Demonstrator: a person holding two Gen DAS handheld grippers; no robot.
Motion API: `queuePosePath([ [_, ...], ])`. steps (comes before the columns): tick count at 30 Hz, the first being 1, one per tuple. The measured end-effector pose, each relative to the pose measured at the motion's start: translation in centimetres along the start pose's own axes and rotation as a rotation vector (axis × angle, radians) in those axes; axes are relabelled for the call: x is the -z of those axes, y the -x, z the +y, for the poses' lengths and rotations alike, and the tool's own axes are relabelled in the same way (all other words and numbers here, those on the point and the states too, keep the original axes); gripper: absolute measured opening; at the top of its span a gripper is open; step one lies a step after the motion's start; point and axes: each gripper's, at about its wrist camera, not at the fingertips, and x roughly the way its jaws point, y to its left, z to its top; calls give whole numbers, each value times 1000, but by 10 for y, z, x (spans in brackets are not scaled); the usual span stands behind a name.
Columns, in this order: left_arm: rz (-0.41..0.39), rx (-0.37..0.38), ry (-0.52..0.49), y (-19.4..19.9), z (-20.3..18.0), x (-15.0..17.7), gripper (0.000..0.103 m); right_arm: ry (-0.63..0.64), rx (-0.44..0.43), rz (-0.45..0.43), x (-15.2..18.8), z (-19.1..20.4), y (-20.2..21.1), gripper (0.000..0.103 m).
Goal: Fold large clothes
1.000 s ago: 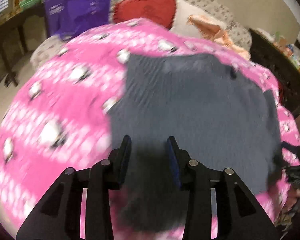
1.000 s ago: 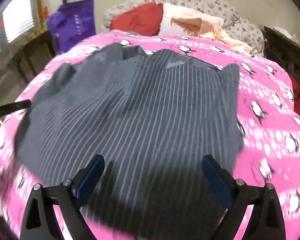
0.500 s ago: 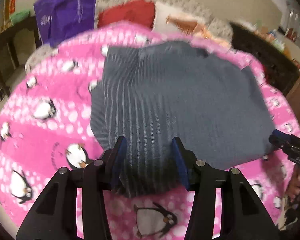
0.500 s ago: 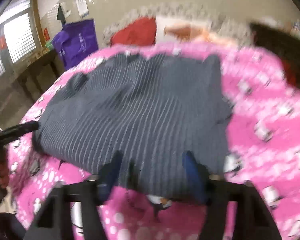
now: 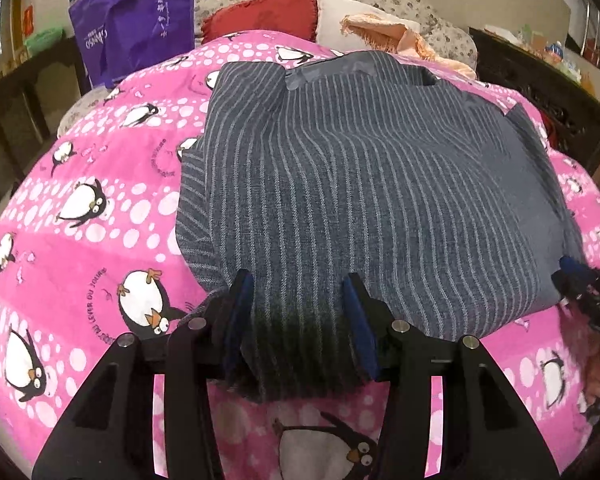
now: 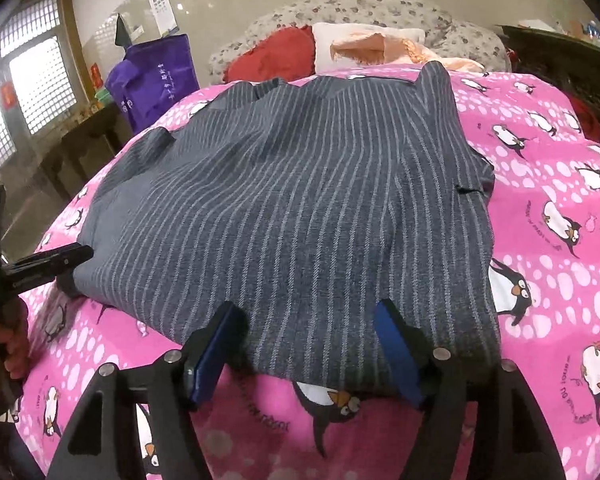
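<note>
Lowered onto the bedspread (image 5: 80, 240), the striped garment (image 5: 360, 184) bunches between both part-open hand-held grippers, the right one (image 6: 306, 344) opening.

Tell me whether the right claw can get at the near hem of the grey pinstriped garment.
Probably yes: the right claw, jaws opening, already straddles the grey pinstriped garment at its near hem, and nothing lies between them.

My left gripper (image 5: 298, 300): black angular plastic arms, blue pads, silver round screws at the pivots. My right gripper (image 6: 308, 332): same black build, blue pads, silver screws; pale lettering on its side, unreadable.
</note>
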Motion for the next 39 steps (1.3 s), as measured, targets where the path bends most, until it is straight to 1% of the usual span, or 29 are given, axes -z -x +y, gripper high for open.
queuePosePath([
  [2,-3,-10,-7,0,-1,1,47,5,6,-1,0,1,0,70],
  [12,-24,-12,-5,1,-1,4,47,9,10,0,0,0,0,70],
  [30,-31,-12,-5,2,-3,5,47,10,16,-12,2,1,0,70],
  [31,-29,-13,-9,2,-4,5,50,10,15,-12,2,1,0,70],
  [32,-23,0,-18,2,-5,4,59,10,16,-14,3,2,1,70],
  [34,-21,24,-37,2,-9,3,70,11,18,-17,3,2,1,70],
  [35,-19,24,-51,1,-12,3,72,10,17,-19,3,2,1,70],
  [39,-16,3,-66,-1,-15,3,73,0,2,-21,4,0,1,72],
])
